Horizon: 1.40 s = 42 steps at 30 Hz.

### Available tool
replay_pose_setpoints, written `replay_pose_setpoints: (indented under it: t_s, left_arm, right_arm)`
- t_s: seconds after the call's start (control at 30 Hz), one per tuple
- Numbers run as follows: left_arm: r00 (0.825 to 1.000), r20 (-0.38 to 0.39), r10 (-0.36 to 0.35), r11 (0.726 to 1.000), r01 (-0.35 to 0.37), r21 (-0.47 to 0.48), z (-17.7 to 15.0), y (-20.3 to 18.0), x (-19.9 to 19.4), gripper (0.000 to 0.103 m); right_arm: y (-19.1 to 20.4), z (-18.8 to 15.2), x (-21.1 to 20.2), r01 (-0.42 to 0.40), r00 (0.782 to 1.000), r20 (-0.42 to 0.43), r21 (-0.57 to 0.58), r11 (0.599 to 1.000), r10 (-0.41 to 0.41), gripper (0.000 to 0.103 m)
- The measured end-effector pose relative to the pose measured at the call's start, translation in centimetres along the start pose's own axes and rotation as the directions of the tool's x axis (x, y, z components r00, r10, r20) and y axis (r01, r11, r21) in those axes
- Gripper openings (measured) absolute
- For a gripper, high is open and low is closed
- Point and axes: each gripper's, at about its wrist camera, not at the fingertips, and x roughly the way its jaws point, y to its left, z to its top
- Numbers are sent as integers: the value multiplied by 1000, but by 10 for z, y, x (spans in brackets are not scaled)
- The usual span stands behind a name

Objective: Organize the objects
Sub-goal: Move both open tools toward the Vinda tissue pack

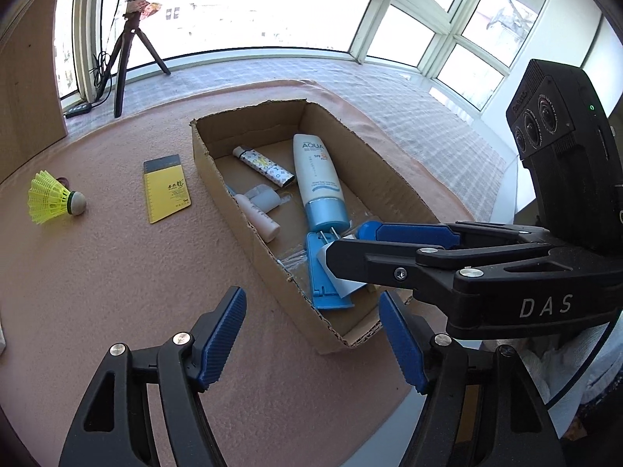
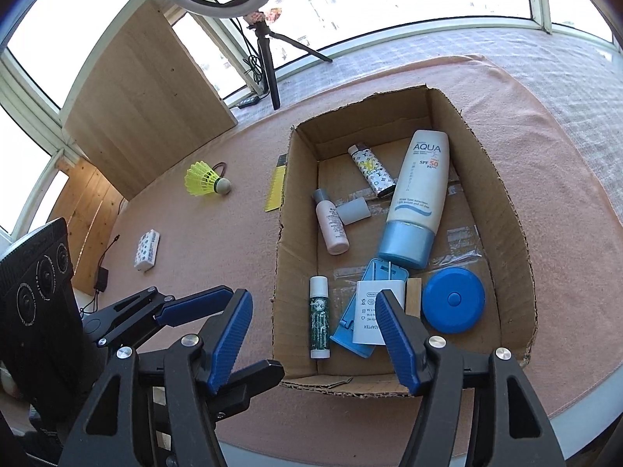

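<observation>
An open cardboard box (image 2: 281, 260) lies on the pink cloth. It holds a white AQUA sunscreen tube (image 2: 418, 194), a patterned lighter (image 2: 372, 171), a small pink bottle (image 2: 331, 225), a green lip balm (image 2: 319, 317), a white adapter (image 2: 370, 311) on a blue stand (image 2: 350, 334), a wooden block (image 2: 413, 297) and a round blue case (image 2: 453, 299). My right gripper (image 2: 313, 334) hangs open over the box's near end with nothing between its fingers. My left gripper (image 1: 311, 338) is open above the box's near left corner, also with nothing in it.
On the cloth left of the box lie a yellow shuttlecock (image 1: 54, 202), a yellow notepad (image 1: 165, 188) and a small patterned white packet (image 2: 147, 251). A ring light on a tripod (image 2: 268, 62) and a wooden board (image 2: 148, 101) stand at the back by the windows.
</observation>
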Motion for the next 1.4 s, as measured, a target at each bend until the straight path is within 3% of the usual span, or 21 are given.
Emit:
replay_pose_setpoints:
  t_s: [0.37, 0.77, 1.0, 1.27, 1.4]
  left_arm:
    - [994, 32, 103, 983, -97, -158, -38, 66, -60, 74]
    - [952, 91, 293, 925, -258, -278, -66, 119, -143, 74]
    - [933, 96, 346, 903, -304, -303, -80, 135, -171, 74]
    - [925, 89, 371, 890, -326, -320, -90, 148, -186, 74]
    - [918, 95, 386, 880, -336, -335, -92, 158, -198, 74]
  right_arm:
    - [44, -5, 3, -12, 1000, 22, -91, 996, 14, 62]
    - [81, -4, 10, -67, 996, 43, -101, 993, 72, 62]
    - [106, -7, 19, -96, 994, 31, -131, 987, 100, 62]
    - [124, -10, 26, -139, 990, 3, -143, 980, 141, 62]
    - [138, -9, 29, -116, 993, -7, -197, 974, 117, 62]
